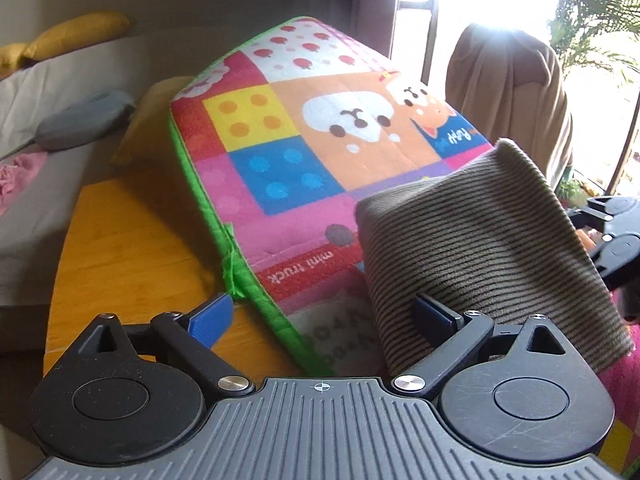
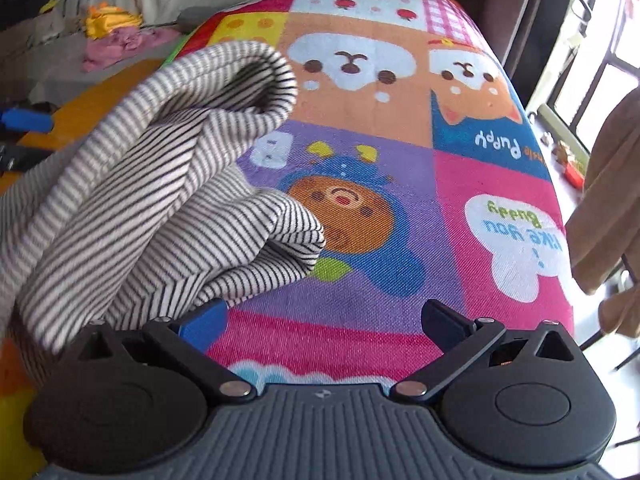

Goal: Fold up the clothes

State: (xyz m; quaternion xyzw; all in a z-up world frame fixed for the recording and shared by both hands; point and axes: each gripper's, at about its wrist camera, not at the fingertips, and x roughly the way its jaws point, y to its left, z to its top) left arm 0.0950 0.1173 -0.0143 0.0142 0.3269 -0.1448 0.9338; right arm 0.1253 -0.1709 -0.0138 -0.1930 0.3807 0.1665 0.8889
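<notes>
A black-and-white striped garment (image 2: 152,184) lies bunched and partly folded on a colourful cartoon mat (image 2: 400,128). In the left wrist view the garment (image 1: 480,248) lies on the mat (image 1: 288,152) at the right. My left gripper (image 1: 324,316) is open, its right finger (image 1: 434,314) touching the garment's near edge, its left finger over the mat's green border. My right gripper (image 2: 324,320) is open and empty, its left finger (image 2: 204,322) against the garment's lower edge. The right gripper also shows at the right edge of the left wrist view (image 1: 612,236).
The mat lies on a yellow wooden table (image 1: 120,248). A grey sofa (image 1: 36,120) with yellow cushions (image 1: 76,34) and pink clothes (image 2: 124,46) stands at the left. A brown cloth (image 1: 508,92) hangs over a chair by the bright window at the right.
</notes>
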